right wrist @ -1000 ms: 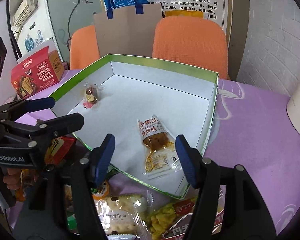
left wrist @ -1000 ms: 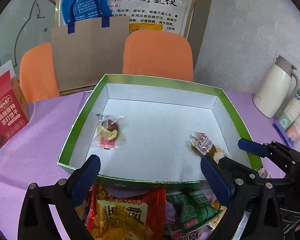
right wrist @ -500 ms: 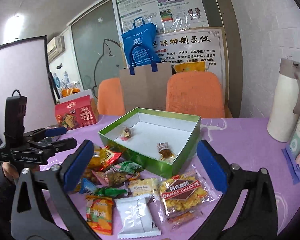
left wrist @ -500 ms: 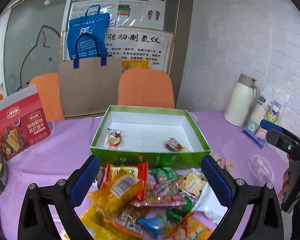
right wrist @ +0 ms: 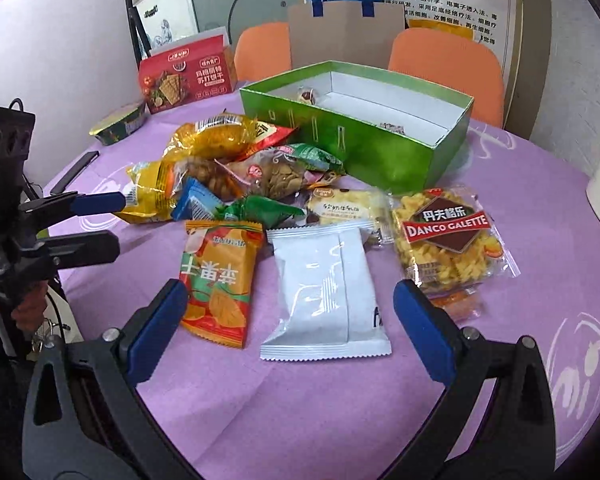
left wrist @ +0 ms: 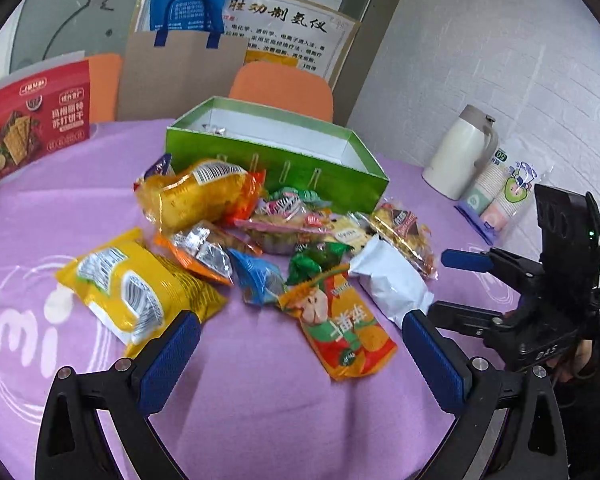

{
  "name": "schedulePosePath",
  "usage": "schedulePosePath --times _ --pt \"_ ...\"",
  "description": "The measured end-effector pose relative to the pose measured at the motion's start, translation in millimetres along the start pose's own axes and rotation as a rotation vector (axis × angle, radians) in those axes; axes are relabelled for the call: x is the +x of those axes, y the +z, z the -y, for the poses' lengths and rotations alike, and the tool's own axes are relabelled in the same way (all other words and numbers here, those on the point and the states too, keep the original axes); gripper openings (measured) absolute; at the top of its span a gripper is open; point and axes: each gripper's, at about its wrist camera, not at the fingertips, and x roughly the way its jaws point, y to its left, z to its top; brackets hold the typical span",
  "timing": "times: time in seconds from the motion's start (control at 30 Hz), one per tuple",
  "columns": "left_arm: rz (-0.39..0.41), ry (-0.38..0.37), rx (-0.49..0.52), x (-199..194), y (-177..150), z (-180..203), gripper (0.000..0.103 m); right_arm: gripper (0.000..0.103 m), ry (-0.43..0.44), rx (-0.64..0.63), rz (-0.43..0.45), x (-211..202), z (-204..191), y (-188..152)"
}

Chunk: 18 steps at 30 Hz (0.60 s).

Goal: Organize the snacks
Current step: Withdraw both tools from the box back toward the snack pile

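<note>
Two snack packets at most can be made out inside the green box (right wrist: 384, 152); the rest of the snacks lie in a loose pile on the desk (right wrist: 300, 412), directly in front of the box's near wall. The step in hand appears to be selection of the next packet: neither tool carries anything.

Left gripper (left wrist: 300, 354): fingers spread wide, nothing between them, held above bare desk on the side of the pile away from the box. The orange packet (left wrist: 338, 320) lies just ahead of it.

Right gripper (right wrist: 290, 326): fingers likewise spread wide and empty. The white packet (right wrist: 324, 292) lies flat on the desk between the two fingertips in this view, with the orange packet touching or just beside it on one side and the Danco Galette packet (right wrist: 448, 236) near it on the other. Whether the fingers are down at the level of the packet cannot be told.

Next move, as a judgement:
1. Lower the right gripper over the white packet, which is the nearest clear target.
2. Close the fingers across its width. The wrapper looks smooth and flat, so a shallow grip may slip.
3. Keep the fingertips clear of the orange packet to avoid dragging it.
4. Lift over the near wall of the green box and release inside.
</note>
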Motion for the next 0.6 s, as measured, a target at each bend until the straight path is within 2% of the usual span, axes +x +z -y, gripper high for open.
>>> schedulePosePath --times 0.1,0.17,0.23,0.3,0.33,0.43,0.53,0.57,0.6 --pt "-0.036 -0.025 -0.022 12.0 -4.8 4.9 0.102 0.101 -0.042 -0.029 -0.012 10.1 -2.0 -4.0" --pt "-0.056 -0.042 -0.037 22.5 -5.6 7.3 0.1 0.091 -0.03 -0.018 -0.033 12.1 0.7 -8.9" --pt "-0.094 -0.05 -0.038 38.2 -5.3 9.5 0.092 0.08 -0.035 -0.012 -0.052 12.5 3.0 -13.4" --pt "-0.136 -0.054 -0.048 52.0 -5.1 9.2 0.075 0.071 -0.058 -0.017 -0.062 8.9 4.1 -18.3" --pt "-0.155 -0.065 -0.063 57.9 -4.9 8.0 0.072 0.067 -0.054 -0.013 -0.065 6.3 5.4 -20.3" --pt "-0.143 -0.065 -0.084 61.2 -1.8 7.3 0.07 0.067 -0.038 -0.003 -0.057 0.7 6.0 -23.4" --pt "-0.145 -0.065 -0.099 62.7 -1.5 7.7 0.07 0.067 -0.071 -0.027 -0.025 0.4 2.8 -18.9" --pt "-0.148 -0.063 -0.093 62.8 -2.1 9.1 0.067 0.071 -0.079 -0.029 -0.019 2.1 2.7 -16.6" --pt "-0.155 -0.063 -0.085 62.7 -2.0 9.9 0.058 0.074 -0.081 -0.027 -0.019 5.5 2.7 -13.7"
